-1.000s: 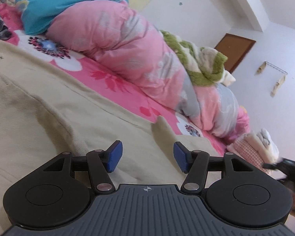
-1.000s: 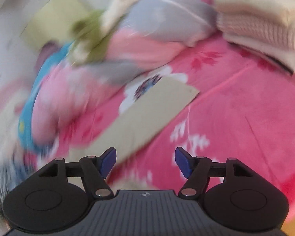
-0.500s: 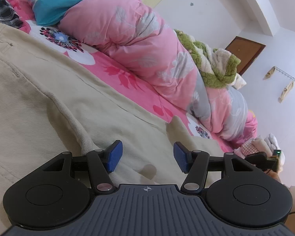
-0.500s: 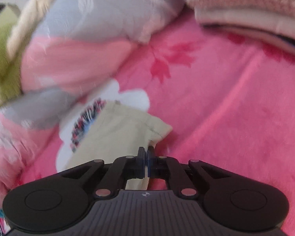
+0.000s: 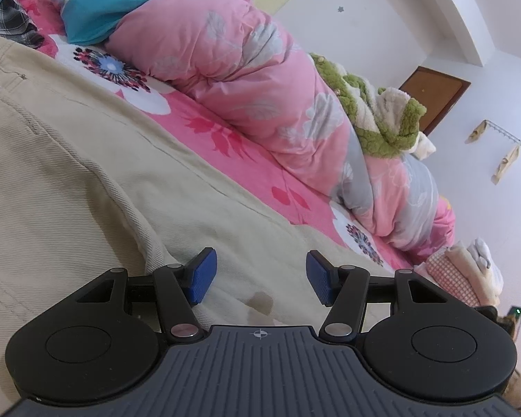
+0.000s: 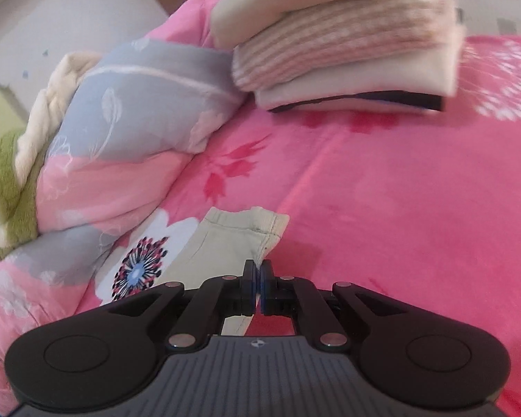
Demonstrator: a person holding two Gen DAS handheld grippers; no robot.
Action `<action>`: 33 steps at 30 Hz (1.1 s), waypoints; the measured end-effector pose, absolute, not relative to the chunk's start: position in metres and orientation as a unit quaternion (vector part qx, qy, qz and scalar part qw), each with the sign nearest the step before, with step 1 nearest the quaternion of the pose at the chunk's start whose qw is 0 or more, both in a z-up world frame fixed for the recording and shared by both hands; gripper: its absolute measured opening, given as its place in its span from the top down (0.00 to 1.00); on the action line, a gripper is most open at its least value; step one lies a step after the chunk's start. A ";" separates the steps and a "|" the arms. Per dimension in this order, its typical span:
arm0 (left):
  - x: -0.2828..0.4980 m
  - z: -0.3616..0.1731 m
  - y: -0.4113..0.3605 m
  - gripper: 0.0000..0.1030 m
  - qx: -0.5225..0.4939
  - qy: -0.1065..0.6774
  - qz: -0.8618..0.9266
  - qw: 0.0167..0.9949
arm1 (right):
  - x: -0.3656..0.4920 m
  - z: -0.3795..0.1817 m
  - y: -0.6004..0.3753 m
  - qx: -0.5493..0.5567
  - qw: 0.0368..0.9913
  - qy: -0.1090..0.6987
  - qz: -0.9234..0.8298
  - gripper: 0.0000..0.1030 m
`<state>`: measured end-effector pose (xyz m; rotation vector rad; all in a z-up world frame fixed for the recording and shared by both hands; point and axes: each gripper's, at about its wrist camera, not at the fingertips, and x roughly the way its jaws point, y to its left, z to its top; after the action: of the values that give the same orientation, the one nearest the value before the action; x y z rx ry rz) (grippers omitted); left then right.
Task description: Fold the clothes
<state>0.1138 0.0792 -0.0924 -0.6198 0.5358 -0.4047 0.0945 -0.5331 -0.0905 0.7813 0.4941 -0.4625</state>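
Observation:
Beige trousers (image 5: 69, 180) lie spread on a pink flowered bedsheet (image 5: 260, 170). My left gripper (image 5: 260, 274) hovers low over the trousers, open, with only flat cloth and a dark stain (image 5: 260, 302) under the gap between its blue pads. In the right wrist view the end of one trouser leg (image 6: 222, 243) lies on the sheet. My right gripper (image 6: 258, 271) is shut, and the hem's right corner runs up into its closed fingertips.
A pink and grey quilt (image 5: 243, 80) with a blue cover and a green plush blanket (image 5: 382, 118) is heaped along the far side. A stack of folded clothes (image 6: 347, 45) sits beyond the trouser leg. Open pink sheet (image 6: 416, 208) lies to the right.
My right gripper went from open to shut and dropped down onto the end of the trouser leg. My left gripper stayed open and barely shifted over the trousers.

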 end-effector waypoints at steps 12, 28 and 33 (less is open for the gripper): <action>0.114 -0.093 0.080 0.45 -0.297 0.259 -0.196 0.898 | 0.060 -0.122 -0.563 0.451 0.829 0.246 -0.221 0.92; 0.113 -0.094 0.078 0.45 -0.290 0.258 -0.194 0.901 | 0.127 -0.053 -0.472 0.134 0.927 0.340 -0.086 0.72; 0.113 -0.095 0.078 0.44 -0.287 0.259 -0.195 0.901 | 0.198 -0.087 -0.437 0.039 0.906 0.416 -0.067 0.75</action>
<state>0.1131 0.0781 -0.0953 -0.5936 0.5350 -0.4038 0.1982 -0.4370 -0.0872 0.0815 0.8599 -0.1380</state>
